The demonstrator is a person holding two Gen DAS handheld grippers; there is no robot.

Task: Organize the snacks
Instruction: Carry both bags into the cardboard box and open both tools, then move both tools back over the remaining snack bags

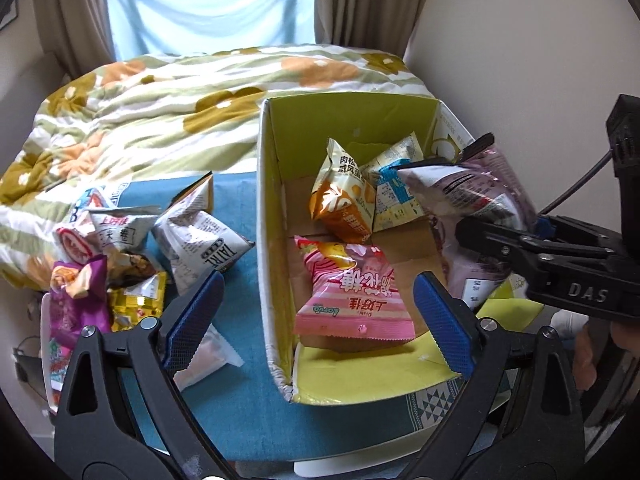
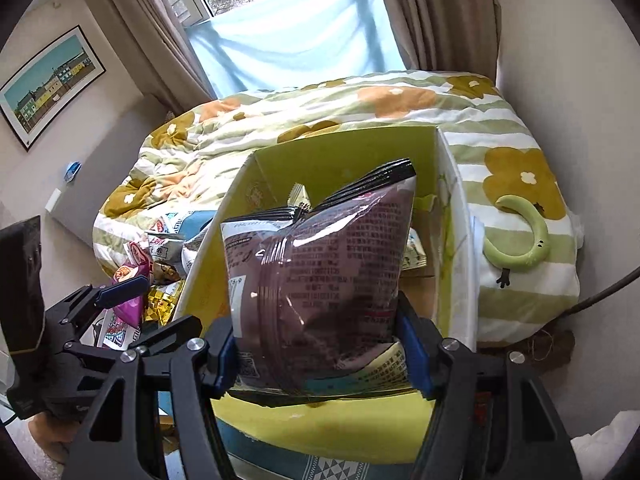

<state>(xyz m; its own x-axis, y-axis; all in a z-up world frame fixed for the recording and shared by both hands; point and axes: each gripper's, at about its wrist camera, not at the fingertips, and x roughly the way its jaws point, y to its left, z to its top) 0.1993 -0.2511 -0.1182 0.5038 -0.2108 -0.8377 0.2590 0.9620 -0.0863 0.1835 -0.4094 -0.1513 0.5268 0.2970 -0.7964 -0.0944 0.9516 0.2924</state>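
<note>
An open cardboard box (image 1: 272, 200) with a green lining stands on a teal cloth. Inside lie a pink snack bag (image 1: 348, 292), an orange bag (image 1: 340, 208) and a white-and-blue bag (image 1: 396, 192). My left gripper (image 1: 318, 284) hangs open over the box's near end, and its pads do not touch the pink bag below them. My right gripper (image 2: 316, 336) is shut on a purple snack bag (image 2: 320, 272), holding it upright above the box (image 2: 344, 152). In the left wrist view that purple bag (image 1: 472, 196) hangs over the box's right side.
Several loose snack bags are piled left of the box: a white one (image 1: 200, 236), a purple one (image 1: 76, 292), a gold one (image 1: 136, 300). A flowered quilt (image 1: 160, 112) covers the bed behind. A green curved toy (image 2: 520, 240) lies on the quilt to the right.
</note>
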